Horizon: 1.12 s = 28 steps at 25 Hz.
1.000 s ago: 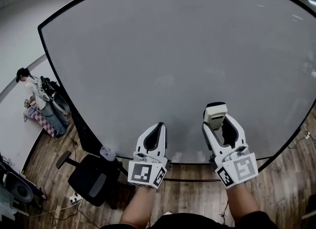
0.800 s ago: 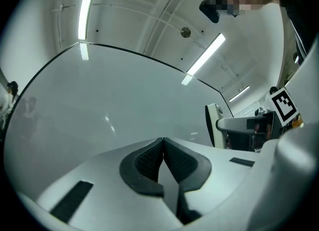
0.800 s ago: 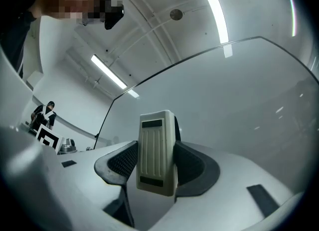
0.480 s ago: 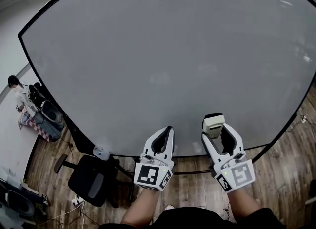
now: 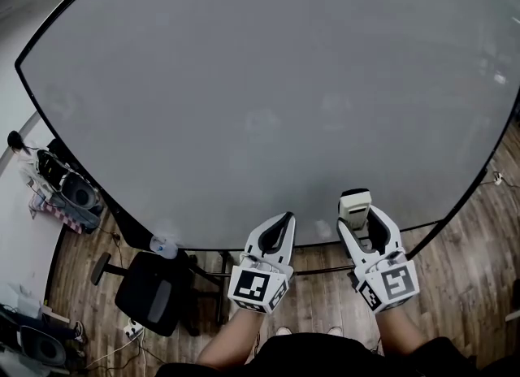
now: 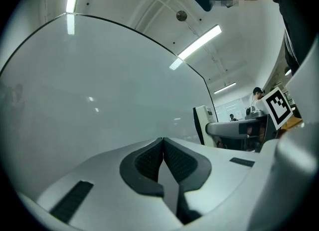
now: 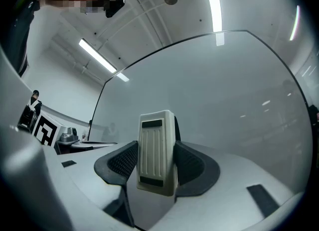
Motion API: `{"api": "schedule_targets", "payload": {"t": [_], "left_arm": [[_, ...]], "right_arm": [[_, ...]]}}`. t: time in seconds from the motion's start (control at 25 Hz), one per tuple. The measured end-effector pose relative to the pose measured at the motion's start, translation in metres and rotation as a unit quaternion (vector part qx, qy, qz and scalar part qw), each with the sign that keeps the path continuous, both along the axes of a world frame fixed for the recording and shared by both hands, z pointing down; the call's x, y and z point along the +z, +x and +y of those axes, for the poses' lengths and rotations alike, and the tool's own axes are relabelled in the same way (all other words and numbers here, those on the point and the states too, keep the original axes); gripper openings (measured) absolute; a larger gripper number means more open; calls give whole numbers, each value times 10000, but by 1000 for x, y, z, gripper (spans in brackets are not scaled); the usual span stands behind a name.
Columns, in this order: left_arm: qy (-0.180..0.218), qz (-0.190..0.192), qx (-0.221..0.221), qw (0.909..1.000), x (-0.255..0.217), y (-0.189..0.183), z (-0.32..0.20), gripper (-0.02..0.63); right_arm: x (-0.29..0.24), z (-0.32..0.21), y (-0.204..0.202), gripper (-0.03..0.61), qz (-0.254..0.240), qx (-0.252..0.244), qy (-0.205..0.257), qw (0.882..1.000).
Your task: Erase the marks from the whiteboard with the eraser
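The right gripper (image 5: 357,219) clamps the eraser (image 7: 156,153) upright between its jaws, low near the bottom edge of the whiteboard (image 5: 260,83). The left gripper (image 5: 279,225) is closed on nothing. Marks are hard to make out, perhaps faint smudges. The eraser's face should meet the board flat, with even pressure and overlapping passes.

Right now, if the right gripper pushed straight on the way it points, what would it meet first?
The whiteboard, most likely. The right gripper is shut on the eraser, which juts past its jaws, so the eraser would touch the board first. The gap to the board is unclear.
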<state>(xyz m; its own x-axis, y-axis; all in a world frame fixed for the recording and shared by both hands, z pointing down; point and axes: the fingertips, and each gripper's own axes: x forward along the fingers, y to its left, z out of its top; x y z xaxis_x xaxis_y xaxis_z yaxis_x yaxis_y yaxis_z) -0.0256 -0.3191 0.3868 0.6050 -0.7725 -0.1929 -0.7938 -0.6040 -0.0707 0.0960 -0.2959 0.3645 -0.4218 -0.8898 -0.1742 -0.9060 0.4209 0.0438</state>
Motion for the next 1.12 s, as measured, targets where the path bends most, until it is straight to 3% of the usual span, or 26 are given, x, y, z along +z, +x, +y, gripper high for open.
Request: {"api": "schedule_targets", "payload": {"t": [0.32,1.12], "left_arm": [[-188,-32,89,9998,14,5,0,20],[-263,10,-33,9996,26,3,-1,20]], "right_arm": [[18,4,10,255,-16,84,-303,9995],[28,-1,11,253,96,62,-312,9994]]}}
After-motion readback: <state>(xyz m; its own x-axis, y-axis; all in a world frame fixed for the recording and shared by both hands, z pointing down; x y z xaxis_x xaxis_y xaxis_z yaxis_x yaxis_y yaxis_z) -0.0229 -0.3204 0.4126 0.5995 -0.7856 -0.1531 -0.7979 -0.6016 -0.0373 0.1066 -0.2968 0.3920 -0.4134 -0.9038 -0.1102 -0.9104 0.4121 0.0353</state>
